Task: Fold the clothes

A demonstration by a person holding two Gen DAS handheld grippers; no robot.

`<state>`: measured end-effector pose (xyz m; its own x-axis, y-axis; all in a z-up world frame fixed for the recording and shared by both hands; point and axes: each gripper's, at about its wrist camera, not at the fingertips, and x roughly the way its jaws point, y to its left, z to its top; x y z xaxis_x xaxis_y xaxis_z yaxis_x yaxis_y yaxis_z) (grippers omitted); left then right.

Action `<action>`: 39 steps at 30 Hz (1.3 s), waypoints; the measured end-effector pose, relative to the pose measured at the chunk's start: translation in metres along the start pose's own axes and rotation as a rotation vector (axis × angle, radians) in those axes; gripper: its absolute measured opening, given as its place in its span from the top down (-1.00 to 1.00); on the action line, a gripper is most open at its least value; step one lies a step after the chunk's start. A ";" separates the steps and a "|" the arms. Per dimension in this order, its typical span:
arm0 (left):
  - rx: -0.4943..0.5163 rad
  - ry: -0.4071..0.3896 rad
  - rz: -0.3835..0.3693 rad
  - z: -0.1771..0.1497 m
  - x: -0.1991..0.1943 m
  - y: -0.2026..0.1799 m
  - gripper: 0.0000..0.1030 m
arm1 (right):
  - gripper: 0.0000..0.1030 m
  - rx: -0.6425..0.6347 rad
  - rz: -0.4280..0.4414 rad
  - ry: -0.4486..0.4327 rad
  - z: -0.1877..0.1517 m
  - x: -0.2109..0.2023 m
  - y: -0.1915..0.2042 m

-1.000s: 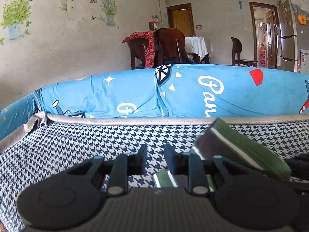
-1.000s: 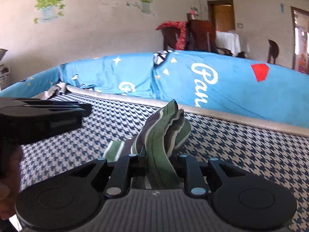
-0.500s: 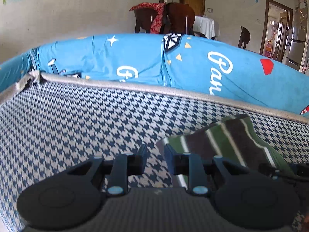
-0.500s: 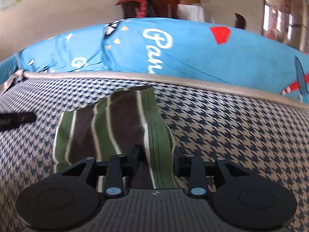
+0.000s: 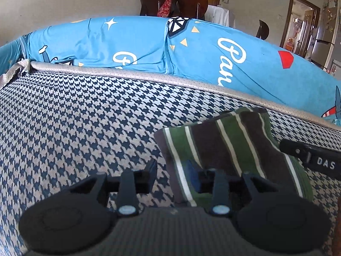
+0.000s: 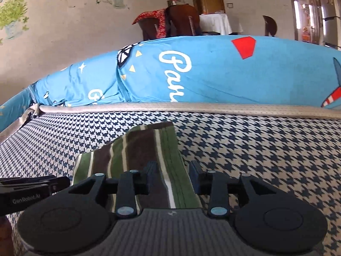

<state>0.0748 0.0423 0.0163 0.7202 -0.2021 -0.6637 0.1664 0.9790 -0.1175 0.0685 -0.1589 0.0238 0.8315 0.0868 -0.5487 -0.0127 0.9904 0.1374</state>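
Two claws: we see both spread wide over one striped garment (image 6: 136, 155), neither one pinching any cloth.
Left claw (image 5: 170, 176): gaping; the garment's left edge runs up between its fingers, with most of the cloth under and beyond its right finger.
Right claw (image 6: 170, 176): gaping too; the garment's green right border lies between its fingers and the rest spreads off to its left.
Where the garment is: flat on the houndstooth cushion (image 5: 85, 123), just ahead of both claws, already doubled into a small layered packet with its far corner lifting a little.
Stage: we judge a fold is laid down; whether another is wanted we cannot tell.
Handling: we expect it to be light, soft and limp, a knit that sags and slides off itself; no danger of breakage.
Where to hold: we would pinch the stitched green border or a near corner, through all layers.
Writing: "DAS" on the right claw's body seen from the left; "Gen Robot.AI", somewhat blurred, on the left claw's body; "Par…" in white script on the blue cover (image 6: 213, 79) behind.
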 end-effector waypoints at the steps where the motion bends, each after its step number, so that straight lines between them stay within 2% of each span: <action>1: -0.001 0.003 -0.008 0.000 0.001 -0.002 0.38 | 0.32 -0.012 0.010 0.003 0.001 0.004 0.001; 5: 0.013 0.008 -0.022 -0.001 0.004 -0.011 0.38 | 0.26 -0.048 0.035 0.043 0.001 0.023 0.003; 13: 0.034 0.040 -0.020 -0.006 0.017 -0.022 0.30 | -0.08 -0.017 0.096 0.091 0.000 0.056 -0.007; 18: 0.030 0.058 -0.004 -0.009 0.022 -0.021 0.27 | -0.05 0.051 0.158 0.111 -0.001 0.070 -0.015; 21: 0.026 0.061 0.007 -0.010 0.024 -0.020 0.17 | 0.17 0.046 0.165 0.096 -0.001 0.069 -0.012; 25: 0.016 0.061 0.021 -0.009 0.023 -0.019 0.07 | 0.51 -0.007 0.120 0.038 0.001 0.058 -0.001; 27: 0.014 0.061 0.033 -0.009 0.023 -0.019 0.01 | 0.53 -0.064 0.083 -0.006 0.000 0.050 0.010; 29: 0.013 0.066 0.044 -0.008 0.024 -0.019 -0.02 | 0.53 -0.179 0.036 -0.057 -0.005 0.044 0.025; 31: 0.008 0.071 0.050 -0.007 0.025 -0.018 -0.08 | 0.53 -0.258 -0.021 -0.058 -0.012 0.049 0.033; 33: 0.008 0.081 0.054 -0.007 0.027 -0.018 -0.13 | 0.47 -0.247 -0.050 -0.039 -0.015 0.057 0.028; 36: 0.017 0.097 0.070 -0.009 0.030 -0.018 -0.32 | 0.18 -0.213 -0.060 -0.040 -0.012 0.057 0.019; 39: 0.010 0.102 0.075 -0.010 0.030 -0.016 -0.38 | 0.16 -0.190 -0.068 -0.042 -0.005 0.053 0.014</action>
<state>0.0871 0.0212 -0.0094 0.6586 -0.1237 -0.7422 0.1213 0.9909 -0.0575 0.1095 -0.1403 -0.0079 0.8561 0.0183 -0.5165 -0.0569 0.9966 -0.0591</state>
